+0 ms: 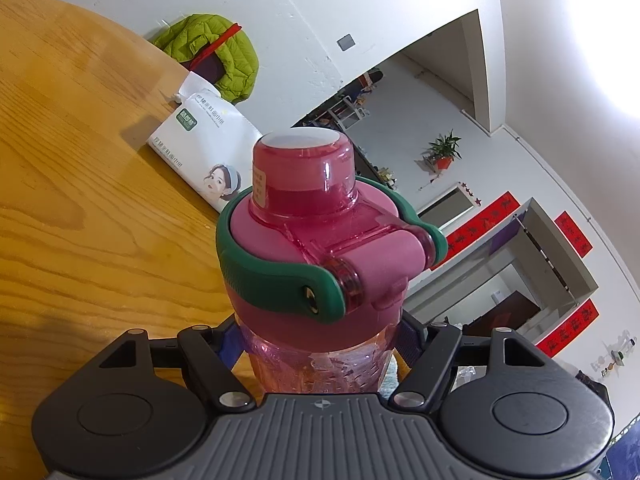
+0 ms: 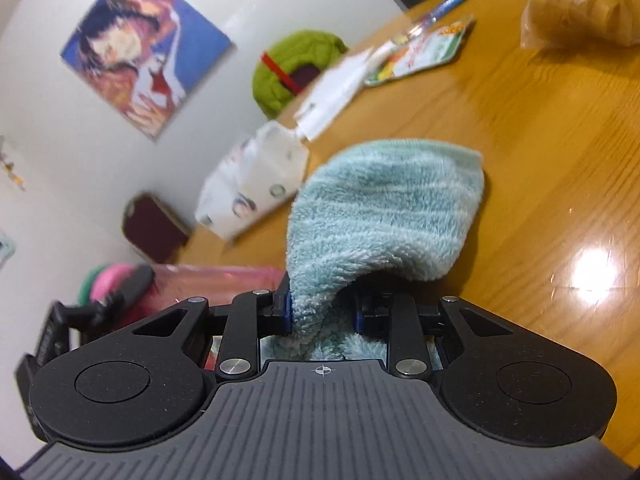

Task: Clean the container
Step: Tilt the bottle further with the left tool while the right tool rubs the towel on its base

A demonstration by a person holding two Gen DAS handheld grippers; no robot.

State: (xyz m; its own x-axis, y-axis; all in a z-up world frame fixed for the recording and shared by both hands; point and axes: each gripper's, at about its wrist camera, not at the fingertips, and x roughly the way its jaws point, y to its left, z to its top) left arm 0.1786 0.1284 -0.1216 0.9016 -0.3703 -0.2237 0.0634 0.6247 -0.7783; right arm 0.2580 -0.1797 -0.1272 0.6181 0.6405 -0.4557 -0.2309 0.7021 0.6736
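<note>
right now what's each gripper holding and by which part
The left gripper clamps the pink bottle by its clear body, just below the lid. The right gripper pinches the blue cloth at its bunched edge.

Left wrist view: the bottle [image 1: 316, 264] stands between the fingers of the left gripper [image 1: 320, 340], on the table [image 1: 72, 184]; behind it and to its left, the tissue pack [image 1: 208, 148] lies on the table, near the table's far edge; the jacket [image 1: 216, 52] sits beyond that edge, against the wall. Right wrist view: the cloth [image 2: 384, 220] lies between the fingers of the right gripper [image 2: 322, 316] and drapes forward over them, above the table [image 2: 540, 152]; the bottle [image 2: 192, 284] appears at lower left (partly hidden); a bag [image 2: 588, 0] rests at the far right of the table
</note>
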